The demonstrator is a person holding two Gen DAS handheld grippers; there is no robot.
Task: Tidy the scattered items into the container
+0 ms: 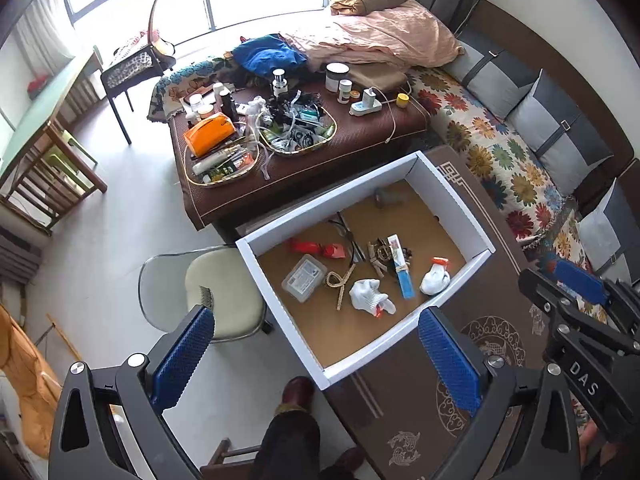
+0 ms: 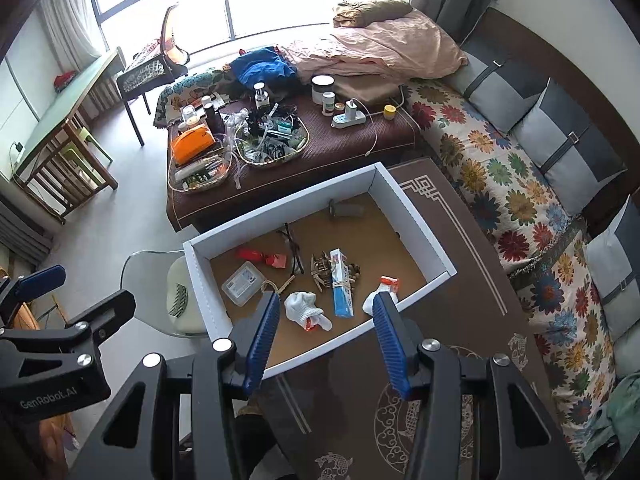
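A white-walled cardboard box (image 1: 452,200) (image 2: 416,216) sits on a brown patterned table. Inside lie white gloves (image 1: 370,296) (image 2: 306,306), a clear plastic case (image 1: 304,278) (image 2: 243,283), a blue-white tube box (image 1: 402,272) (image 2: 342,282), red wrapped items (image 1: 316,247) (image 2: 262,258), glasses, clothespins and a grey cylinder (image 1: 390,197). My left gripper (image 1: 316,344) is open and empty, held above the box's near edge. My right gripper (image 2: 326,332) is open and empty above the box's near edge; it also shows in the left wrist view (image 1: 580,292).
A cluttered brown low table (image 1: 360,136) (image 2: 340,148) with trays, bottles and an orange pouch stands beyond the box. A cream stool (image 1: 228,292) with a comb stands left of the box. A floral sofa (image 1: 512,168) runs along the right.
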